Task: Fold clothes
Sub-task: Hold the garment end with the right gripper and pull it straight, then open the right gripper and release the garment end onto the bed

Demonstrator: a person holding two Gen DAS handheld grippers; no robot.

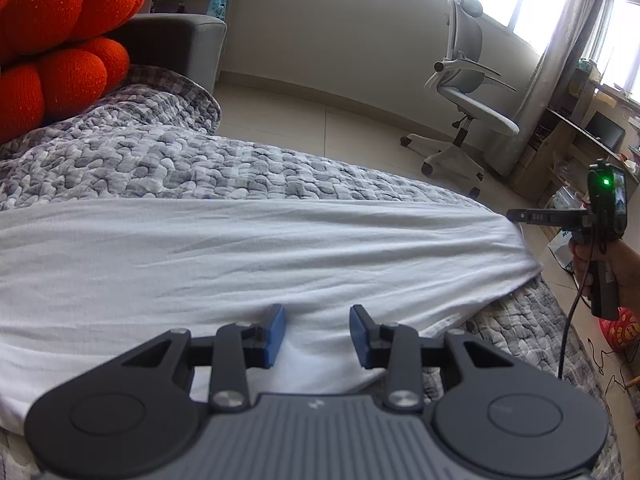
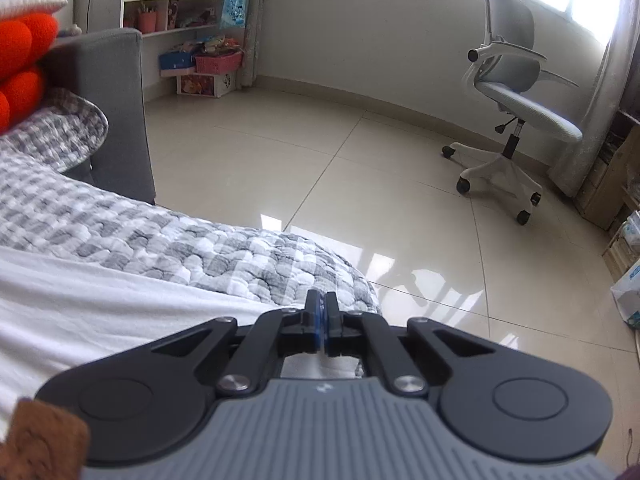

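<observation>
White garment (image 1: 240, 264) for folding, spread flat along the grey quilt (image 1: 160, 160), reaching from beyond the quilt's left side to a drawn-out corner at its right edge. Pinched at that corner by the right claw (image 1: 516, 216), closed tight on the cloth, to judge by wrinkles running taut toward its tip; from its own camera, pads pressed together just past the quilt's rim, with the floor (image 2: 320, 160) beyond. Carried by a hand (image 1: 600, 264) off the quilt's right edge, pointing in sideways and tilted somewhat downward. Left claw (image 1: 318, 332) poised low at the quilt's near side, over the garment's near hem, narrowly parted, blue pads (image 1: 276, 332) apart with cloth lying beneath and nothing visibly clamped; angled downward as well. Likely trouble from here: dragging the whole garment toward the quilt's right edge and off onto the floor, through pulling on one corner with no hold on the hem. Also possible: losing the thin pinch under tension, or bunching the middle and spoiling a square fold, through lifting one side alone. Best guarded against by closing on the hem before any carry across the quilt.
</observation>
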